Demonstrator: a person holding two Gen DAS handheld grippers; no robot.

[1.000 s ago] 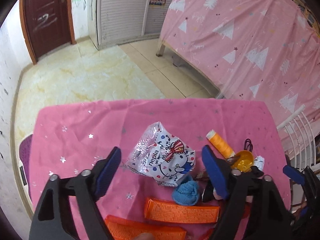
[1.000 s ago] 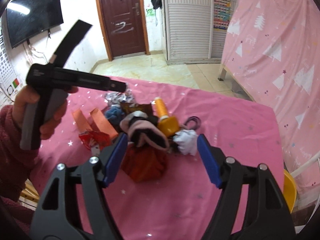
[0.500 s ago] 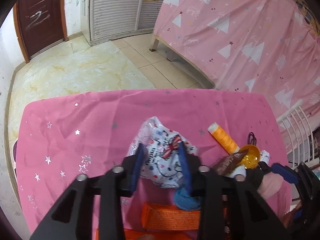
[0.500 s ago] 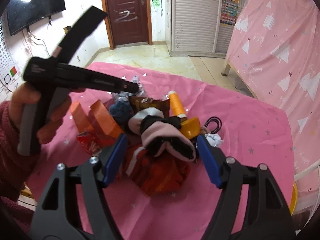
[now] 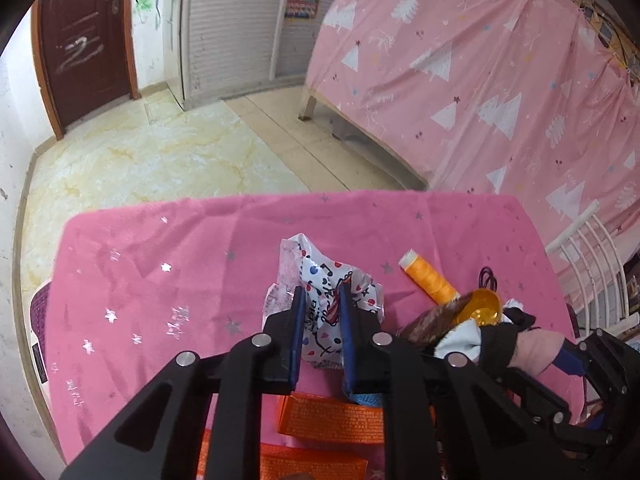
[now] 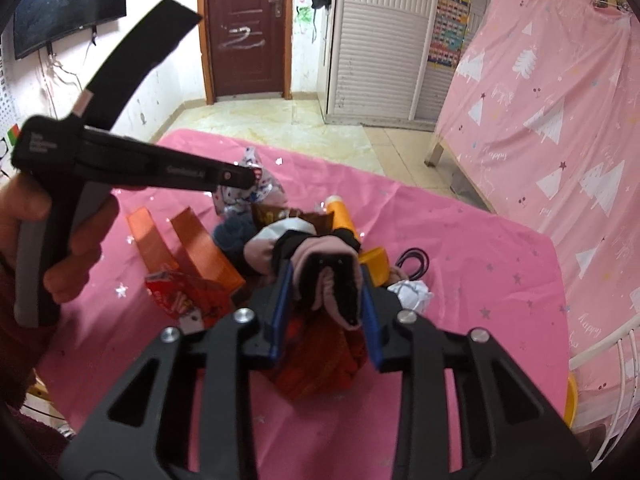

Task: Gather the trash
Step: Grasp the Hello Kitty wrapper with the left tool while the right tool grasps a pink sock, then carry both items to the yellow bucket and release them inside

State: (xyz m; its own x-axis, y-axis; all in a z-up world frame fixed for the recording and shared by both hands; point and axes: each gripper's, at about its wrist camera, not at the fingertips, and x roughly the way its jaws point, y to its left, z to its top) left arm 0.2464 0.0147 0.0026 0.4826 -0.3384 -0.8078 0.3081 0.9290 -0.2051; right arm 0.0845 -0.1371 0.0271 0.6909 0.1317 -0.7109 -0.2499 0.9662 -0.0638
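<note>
Collecting the trash, we are at the grasping step with both tools over the pink tablecloth (image 5: 168,256), which is the largest thing in view and carries one heap of litter near its middle.

Our left gripper (image 5: 322,300) is closed on the printed plastic wrapper (image 5: 316,276); the blue pads pinch its crumpled middle. In the right wrist view this wrapper lies at about 11 o'clock of the heap.

Our right gripper (image 6: 325,280) is closing its jaws, and the pink and black sock (image 6: 320,268) is between them; the pads seem to touch its sides already, we judge. The sock looks soft and folded, so it will squeeze thin.

Smaller pieces wait around. The orange boxes (image 6: 200,248) lie at 9 o'clock of the sock, the red snack packet (image 6: 180,296) just below them, the orange thread spool (image 5: 428,278) at 2 o'clock of the wrapper, and the white paper ball (image 6: 412,292) at 3 o'clock of the sock.

Next, we think, both pieces must be lifted clear without dragging the neighbours. No bin is visible to us.
</note>
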